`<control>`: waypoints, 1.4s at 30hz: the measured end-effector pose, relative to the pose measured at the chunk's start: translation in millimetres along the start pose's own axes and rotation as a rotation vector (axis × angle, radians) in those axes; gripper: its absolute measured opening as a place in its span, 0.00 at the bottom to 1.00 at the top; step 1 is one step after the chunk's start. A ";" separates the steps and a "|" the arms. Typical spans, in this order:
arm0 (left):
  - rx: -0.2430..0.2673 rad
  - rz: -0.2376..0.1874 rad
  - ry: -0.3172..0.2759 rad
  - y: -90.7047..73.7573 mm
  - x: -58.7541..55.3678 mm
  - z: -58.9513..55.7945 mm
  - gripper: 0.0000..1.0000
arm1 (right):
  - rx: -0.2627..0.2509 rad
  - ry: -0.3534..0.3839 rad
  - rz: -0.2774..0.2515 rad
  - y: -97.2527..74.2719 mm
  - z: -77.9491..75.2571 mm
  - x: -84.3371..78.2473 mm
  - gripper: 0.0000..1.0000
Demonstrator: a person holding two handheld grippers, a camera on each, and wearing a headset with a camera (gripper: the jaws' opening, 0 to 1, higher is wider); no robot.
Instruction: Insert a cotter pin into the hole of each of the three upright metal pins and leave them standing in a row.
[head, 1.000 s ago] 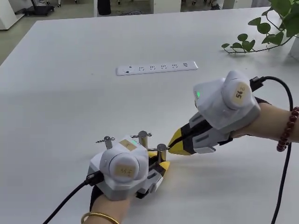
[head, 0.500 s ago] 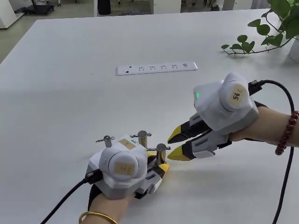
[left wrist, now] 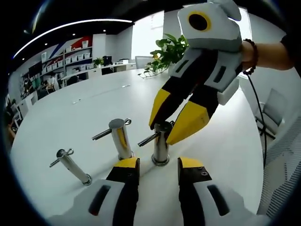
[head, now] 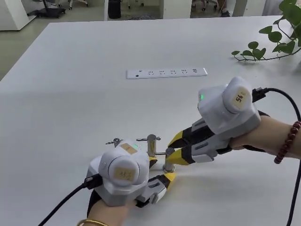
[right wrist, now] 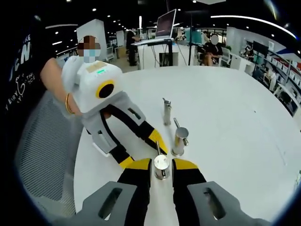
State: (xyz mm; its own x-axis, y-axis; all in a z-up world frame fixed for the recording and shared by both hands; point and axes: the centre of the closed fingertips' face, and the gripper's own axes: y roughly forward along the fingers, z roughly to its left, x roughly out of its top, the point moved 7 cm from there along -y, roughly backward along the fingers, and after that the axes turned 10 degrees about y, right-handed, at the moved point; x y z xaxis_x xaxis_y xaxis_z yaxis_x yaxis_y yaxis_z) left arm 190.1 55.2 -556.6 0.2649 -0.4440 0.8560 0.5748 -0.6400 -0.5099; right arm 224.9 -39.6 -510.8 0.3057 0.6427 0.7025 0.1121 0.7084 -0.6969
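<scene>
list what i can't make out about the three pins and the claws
- Head view: the left gripper hides the base of the left pin.
- Left gripper view: the claw of the right gripper covers the top of the near pin; whether it touches is unclear.
- Right gripper view: the cotter pin in the left pin is too small to trace.

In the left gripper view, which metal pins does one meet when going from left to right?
left pin → middle pin → right pin
</scene>
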 end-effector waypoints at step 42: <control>0.071 -0.041 -0.008 -66.6 2.7 24.2 0.48 | -0.018 -0.045 0.029 -8.2 -10.1 -4.3 0.08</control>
State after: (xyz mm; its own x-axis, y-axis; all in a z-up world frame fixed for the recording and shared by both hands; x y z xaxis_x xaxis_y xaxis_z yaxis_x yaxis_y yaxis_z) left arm 171.3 111.8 -518.2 0.2461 -0.4134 0.8767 0.6384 -0.6115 -0.4675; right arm 232.2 -51.2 -509.6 0.2659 0.6756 0.6877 0.1208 0.6844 -0.7190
